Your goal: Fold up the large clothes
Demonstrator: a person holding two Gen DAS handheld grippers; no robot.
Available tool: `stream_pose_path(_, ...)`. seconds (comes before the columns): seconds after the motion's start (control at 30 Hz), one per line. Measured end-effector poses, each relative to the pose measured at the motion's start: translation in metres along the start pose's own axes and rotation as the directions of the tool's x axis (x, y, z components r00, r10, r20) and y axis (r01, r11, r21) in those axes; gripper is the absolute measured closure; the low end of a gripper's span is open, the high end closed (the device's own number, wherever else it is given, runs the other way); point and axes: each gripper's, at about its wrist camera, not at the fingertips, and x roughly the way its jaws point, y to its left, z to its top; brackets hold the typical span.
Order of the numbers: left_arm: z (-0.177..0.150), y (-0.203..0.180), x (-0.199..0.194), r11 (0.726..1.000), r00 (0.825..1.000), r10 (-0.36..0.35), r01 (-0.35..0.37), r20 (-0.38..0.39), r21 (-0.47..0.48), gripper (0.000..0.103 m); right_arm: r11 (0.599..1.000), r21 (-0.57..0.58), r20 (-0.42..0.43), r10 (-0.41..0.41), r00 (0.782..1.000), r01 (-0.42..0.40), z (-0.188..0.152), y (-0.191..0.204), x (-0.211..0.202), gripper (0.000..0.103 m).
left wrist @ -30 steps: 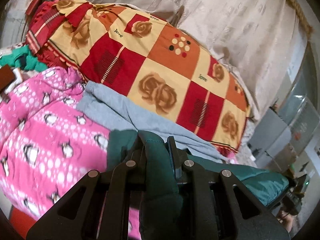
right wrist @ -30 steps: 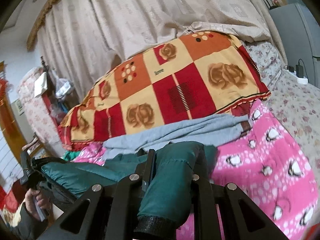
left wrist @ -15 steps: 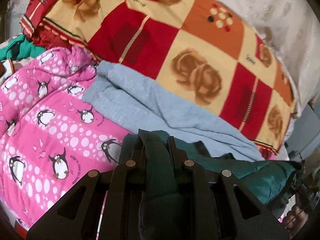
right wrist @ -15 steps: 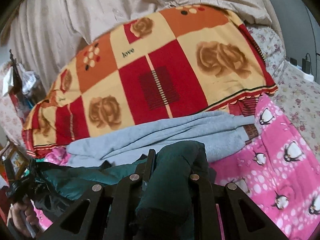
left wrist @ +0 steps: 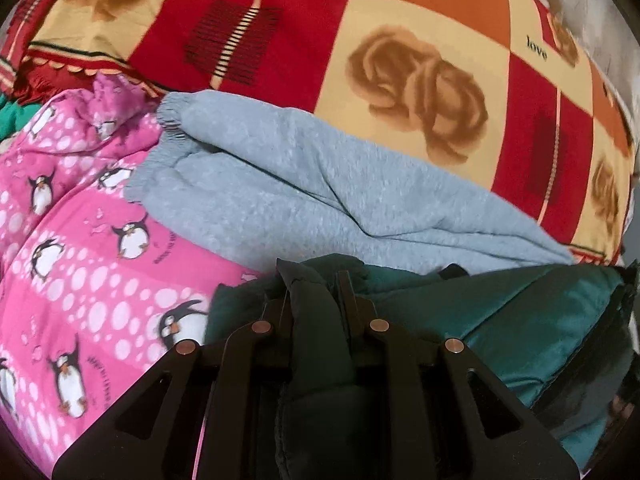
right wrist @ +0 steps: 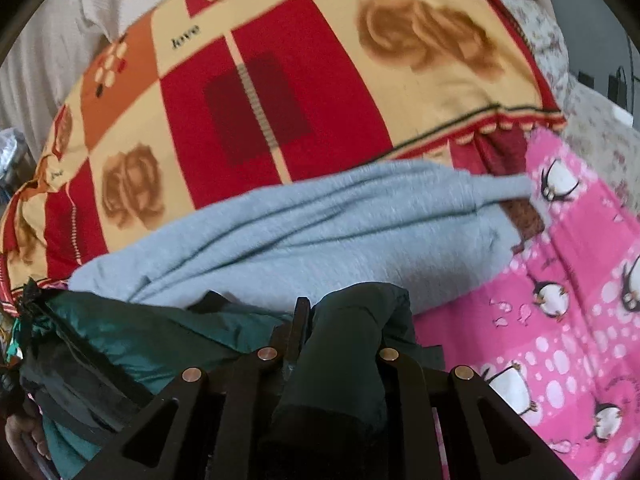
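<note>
A dark green padded jacket (left wrist: 520, 320) hangs stretched between my two grippers. My left gripper (left wrist: 314, 292) is shut on one bunched end of it, which drapes down between the fingers. My right gripper (right wrist: 340, 320) is shut on the other end (right wrist: 344, 364); the jacket's body (right wrist: 132, 336) spreads to its left. The jacket is held just over the near edge of a grey sweatshirt (left wrist: 304, 192) that lies on a pink penguin-print blanket (left wrist: 72, 264). The grey sweatshirt also shows in the right wrist view (right wrist: 320, 232).
A big folded quilt with red, orange and cream squares and rose prints (left wrist: 400, 52) lies behind the grey sweatshirt. The pink blanket (right wrist: 568, 320) covers the bed to the right. A beige curtain (right wrist: 48, 52) hangs at the back.
Both grippers have moved forward and down toward the bed with the green jacket in them. The grey sweatshirt and quilt now fill much more of both views.
</note>
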Motion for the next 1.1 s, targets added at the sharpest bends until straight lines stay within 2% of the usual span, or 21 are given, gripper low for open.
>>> stream_pose_path(0.27,-0.01,-0.006,0.022,0.999,0.998,0.028,-0.029,0.061,0.026,0.085,0.999,0.003,-0.035,0.042,0.998,-0.042,-0.009,-0.007,0.031,0.088)
stream_pose_path(0.47,-0.008,0.0,0.021,1.0,0.998,-0.009,0.01,0.068,-0.006,0.085,1.0,-0.006,-0.038,0.029,0.999,-0.03,-0.011,-0.005,0.033,0.086)
stream_pose_path(0.6,0.001,0.005,0.02,0.998,0.999,-0.045,0.045,0.001,-0.048,0.084,0.999,0.02,-0.092,0.033,0.995,-0.031,-0.003,-0.005,0.03,0.082)
stream_pose_path(0.7,0.012,0.005,0.015,0.998,0.996,-0.047,0.044,-0.076,-0.045,0.081,0.996,0.067,-0.13,0.066,0.989,-0.057,0.005,-0.008,0.018,0.074)
stream_pose_path(0.73,0.016,0.007,0.009,0.997,0.993,-0.058,0.053,-0.1,-0.051,0.08,0.99,0.114,-0.147,0.096,0.984,-0.08,0.01,-0.011,0.011,0.072)
stream_pose_path(0.77,0.02,0.01,0.003,0.995,0.989,-0.08,0.071,-0.121,-0.072,0.076,0.983,0.154,-0.159,0.124,0.979,-0.1,0.012,-0.013,0.005,0.066)
stream_pose_path(0.8,0.024,0.015,-0.003,0.988,0.983,-0.122,0.107,-0.135,-0.113,0.065,0.97,0.206,-0.17,0.166,0.971,-0.129,0.015,-0.017,-0.003,0.05)
stream_pose_path(0.83,0.027,0.02,-0.009,0.977,0.976,-0.169,0.148,-0.139,-0.151,0.056,0.952,0.255,-0.164,0.213,0.963,-0.167,0.018,-0.02,-0.014,0.039)
stream_pose_path(0.87,0.031,0.027,-0.016,0.961,0.965,-0.224,0.195,-0.138,-0.198,0.039,0.942,0.279,-0.146,0.234,0.961,-0.187,0.02,-0.02,-0.023,0.024)
stream_pose_path(0.93,0.037,0.035,-0.033,0.945,0.963,-0.249,0.217,-0.108,-0.244,0.029,0.936,0.282,-0.105,0.246,0.964,-0.208,0.025,-0.017,-0.048,0.022)
stream_pose_path(1.1,0.051,0.03,-0.069,0.949,0.972,-0.233,0.231,0.014,-0.217,0.029,0.968,0.121,-0.058,0.228,0.972,-0.22,0.036,0.014,-0.087,0.022)
